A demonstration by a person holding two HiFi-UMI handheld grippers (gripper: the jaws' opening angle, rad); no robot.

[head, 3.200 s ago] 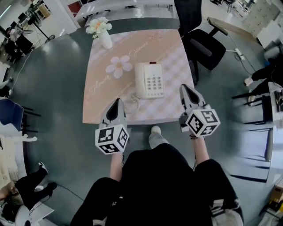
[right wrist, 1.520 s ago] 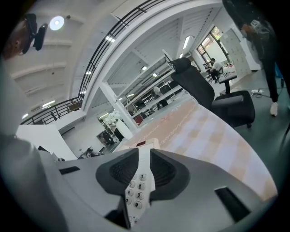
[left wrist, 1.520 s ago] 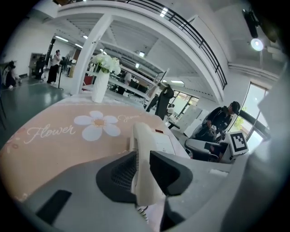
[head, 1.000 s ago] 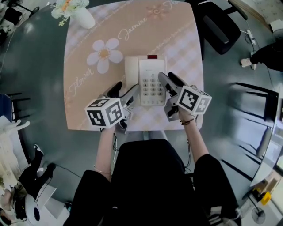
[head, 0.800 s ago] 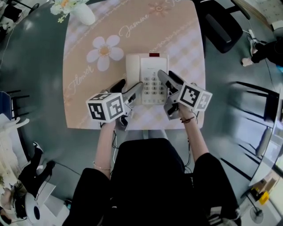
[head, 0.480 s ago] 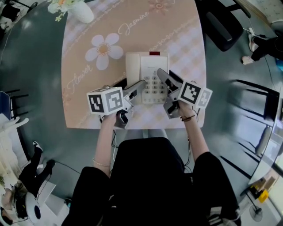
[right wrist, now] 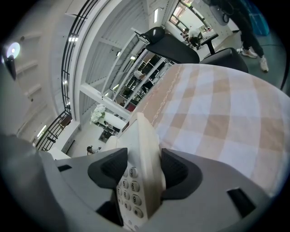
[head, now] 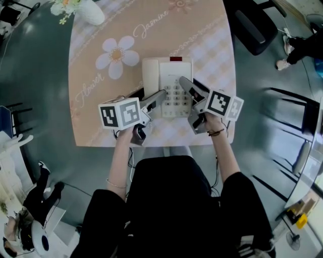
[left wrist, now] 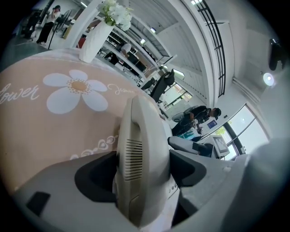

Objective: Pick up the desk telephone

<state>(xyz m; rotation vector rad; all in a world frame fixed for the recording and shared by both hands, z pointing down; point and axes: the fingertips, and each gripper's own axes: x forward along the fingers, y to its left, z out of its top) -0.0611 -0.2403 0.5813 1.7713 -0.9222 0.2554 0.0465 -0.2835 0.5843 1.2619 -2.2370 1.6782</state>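
Observation:
A cream desk telephone lies on the pink checked tablecloth, handset along its left side, keypad at the right. My left gripper straddles the handset side. In the left gripper view the telephone's ribbed end fills the gap of the left gripper, and both pads touch it. My right gripper straddles the keypad edge. In the right gripper view the jaws of the right gripper have just been closing with the telephone's edge between them, pads against it.
A white vase of flowers stands at the table's far left corner and also shows in the left gripper view as the vase. A black office chair stands beyond the right corner. Metal furniture is at the right.
Both grippers came forward from the table's near edge onto the telephone's two sides. In the last second the left one sank a little and both rolled slightly. The telephone still rests on the table.

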